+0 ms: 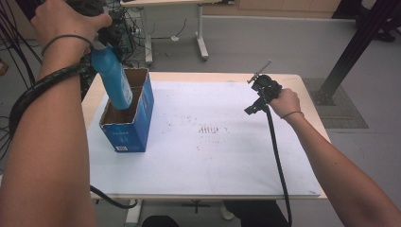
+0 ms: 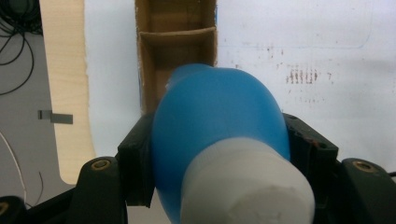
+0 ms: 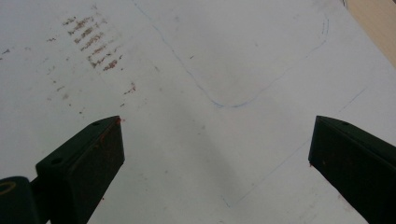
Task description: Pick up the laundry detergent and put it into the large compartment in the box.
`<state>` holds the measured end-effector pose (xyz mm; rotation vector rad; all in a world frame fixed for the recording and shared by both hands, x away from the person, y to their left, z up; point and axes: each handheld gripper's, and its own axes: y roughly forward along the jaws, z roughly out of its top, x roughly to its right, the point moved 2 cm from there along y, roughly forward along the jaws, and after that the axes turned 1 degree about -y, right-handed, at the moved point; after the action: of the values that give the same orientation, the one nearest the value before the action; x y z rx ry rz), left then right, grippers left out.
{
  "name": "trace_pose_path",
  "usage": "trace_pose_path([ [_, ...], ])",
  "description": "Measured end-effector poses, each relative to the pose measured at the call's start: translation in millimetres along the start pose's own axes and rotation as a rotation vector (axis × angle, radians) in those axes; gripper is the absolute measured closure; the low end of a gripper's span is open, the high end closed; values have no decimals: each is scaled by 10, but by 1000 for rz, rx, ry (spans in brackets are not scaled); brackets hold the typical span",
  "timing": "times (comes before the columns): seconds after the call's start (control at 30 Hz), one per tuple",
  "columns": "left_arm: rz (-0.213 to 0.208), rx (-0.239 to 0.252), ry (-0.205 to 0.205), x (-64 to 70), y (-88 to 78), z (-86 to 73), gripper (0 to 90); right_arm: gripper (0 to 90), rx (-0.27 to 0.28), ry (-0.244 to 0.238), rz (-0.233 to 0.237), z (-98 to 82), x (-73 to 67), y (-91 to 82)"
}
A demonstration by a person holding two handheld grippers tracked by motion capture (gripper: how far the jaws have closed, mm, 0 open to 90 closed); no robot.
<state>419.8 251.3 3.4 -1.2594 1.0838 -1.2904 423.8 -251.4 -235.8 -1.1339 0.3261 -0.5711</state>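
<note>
High view, surface: a pale wooden bench [image 1: 302, 82] carries a large white paper sheet [image 1: 227, 161] marked with small reddish-brown smudges [image 1: 210, 129] near its middle.
High view, room: grey floor, a second table's white legs behind, a tangle of black cables at far left, a black metal frame at far right.
High view, count: one blue plastic bottle with a white cap [image 1: 113, 78], one blue cardboard box with an open brown inside [image 1: 130, 130], two hand-held tools, two forearms.
High view, bottle: it hangs tilted with its lower end inside the box's open top, at the bench's left side.
High view, left tool [image 1: 101, 40]: raised above the box, holding the bottle's upper end.
High view, right tool [image 1: 255, 92]: held at the bench's far right, well apart from the box, a black cable trailing from it.
High view, writing: a white label patch on the box's front, too small to read.
Left gripper view, tool: the two black jaws are clamped on the bottle's [image 2: 219, 116] blue sides, its white cap nearest the camera.
Left gripper view, box [image 2: 175, 51]: one cardboard divider crosses its inside, making two compartments; the bottle points down at the nearer one.
Right gripper view, tool [image 3: 215, 154]: jaws wide apart, nothing between them, above the sheet.
Right gripper view, surface: faint blue pen lines [image 3: 233, 103] and rows of the reddish-brown smudges; no readable writing.
</note>
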Motion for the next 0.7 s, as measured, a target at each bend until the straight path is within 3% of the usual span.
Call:
trace_pose_path([
  [0.17, 1, -8, 7, -50, 66, 23, 373, 35, 1, 14, 5, -24, 27, 5],
  [0.4, 9, -27, 56, -62, 201, 66, 374, 34, 6, 10, -1, -42, 42, 2],
  [0.7, 9, -44, 89, -76, 340, 113, 374, 35, 5, 20, 2, -66, 62, 27],
])
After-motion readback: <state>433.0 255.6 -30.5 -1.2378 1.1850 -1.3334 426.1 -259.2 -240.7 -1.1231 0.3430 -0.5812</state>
